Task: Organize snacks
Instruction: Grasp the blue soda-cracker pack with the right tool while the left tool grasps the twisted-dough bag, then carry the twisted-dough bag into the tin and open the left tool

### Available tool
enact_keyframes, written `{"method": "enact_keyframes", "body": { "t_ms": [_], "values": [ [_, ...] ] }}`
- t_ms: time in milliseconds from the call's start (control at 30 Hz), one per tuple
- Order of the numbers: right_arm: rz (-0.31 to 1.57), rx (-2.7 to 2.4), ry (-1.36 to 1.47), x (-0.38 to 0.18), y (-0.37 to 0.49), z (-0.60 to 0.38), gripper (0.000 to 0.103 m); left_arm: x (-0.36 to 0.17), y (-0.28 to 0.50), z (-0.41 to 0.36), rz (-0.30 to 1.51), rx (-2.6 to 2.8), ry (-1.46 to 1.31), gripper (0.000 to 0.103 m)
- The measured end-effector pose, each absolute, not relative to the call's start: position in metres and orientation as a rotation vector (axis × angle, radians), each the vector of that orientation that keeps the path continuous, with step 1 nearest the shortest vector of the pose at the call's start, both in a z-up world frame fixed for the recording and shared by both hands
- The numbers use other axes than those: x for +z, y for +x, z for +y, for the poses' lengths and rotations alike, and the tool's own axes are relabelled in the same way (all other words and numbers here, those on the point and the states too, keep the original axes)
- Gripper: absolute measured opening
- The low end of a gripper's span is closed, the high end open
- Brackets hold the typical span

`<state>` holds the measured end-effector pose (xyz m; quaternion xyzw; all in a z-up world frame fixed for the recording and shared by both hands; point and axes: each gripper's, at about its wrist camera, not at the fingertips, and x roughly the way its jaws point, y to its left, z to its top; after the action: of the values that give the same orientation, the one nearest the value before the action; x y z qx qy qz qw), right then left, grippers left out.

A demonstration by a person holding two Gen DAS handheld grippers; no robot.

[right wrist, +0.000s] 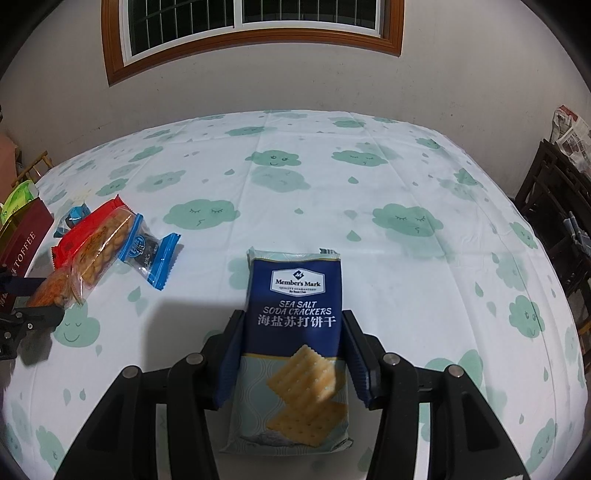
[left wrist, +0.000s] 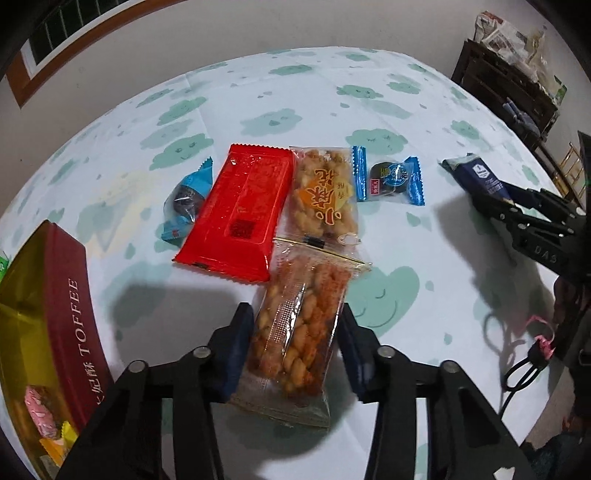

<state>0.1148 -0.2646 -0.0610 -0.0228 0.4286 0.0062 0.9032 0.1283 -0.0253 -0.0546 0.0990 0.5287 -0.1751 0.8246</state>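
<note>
My left gripper (left wrist: 295, 310) is shut on a clear packet of orange fried twists (left wrist: 295, 343), its blue pads against both long sides, low over the table. Beyond it lie a second twist packet (left wrist: 325, 195), a red packet (left wrist: 240, 210) and two blue-wrapped dark sweets (left wrist: 391, 177) (left wrist: 188, 199). At the left an open maroon toffee box (left wrist: 70, 295) holds several wrapped sweets. My right gripper (right wrist: 291, 314) is shut on a navy sea salt soda crackers packet (right wrist: 295, 306), which stands up between the pads. The left wrist view shows the crackers packet (left wrist: 476, 177) at the right.
The round table has a white cloth with green clouds (right wrist: 332, 206). A dark wooden shelf with newspapers (left wrist: 517, 92) stands at the right, and a window (right wrist: 251, 29) is in the far wall. A green carton (right wrist: 20, 197) sits behind the toffee box. A black cable (left wrist: 524, 365) hangs at the right.
</note>
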Motion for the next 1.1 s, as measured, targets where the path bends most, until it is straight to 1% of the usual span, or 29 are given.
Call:
{"method": "enact_keyframes", "body": {
  "t_ms": [67, 733, 900, 1100],
  "values": [
    [0.886, 0.013, -0.047, -0.061, 0.115, -0.265, 0.052, -0.054, 0.126, -0.025, 1.12, -0.37, 0.197, 0.036],
    [0.886, 0.013, -0.047, -0.062, 0.115, -0.265, 0.052, -0.041, 0.103, 0.0, 1.114, -0.258, 0.107, 0.036],
    [0.886, 0.013, -0.047, -0.062, 0.115, -0.265, 0.052, -0.025, 0.098, 0.008, 1.083, -0.246, 0.077, 0.036],
    [0.886, 0.013, -0.047, -0.062, 0.115, -0.265, 0.052, 0.011, 0.093, 0.032, 0.996, -0.203, 0.047, 0.036]
  ]
}}
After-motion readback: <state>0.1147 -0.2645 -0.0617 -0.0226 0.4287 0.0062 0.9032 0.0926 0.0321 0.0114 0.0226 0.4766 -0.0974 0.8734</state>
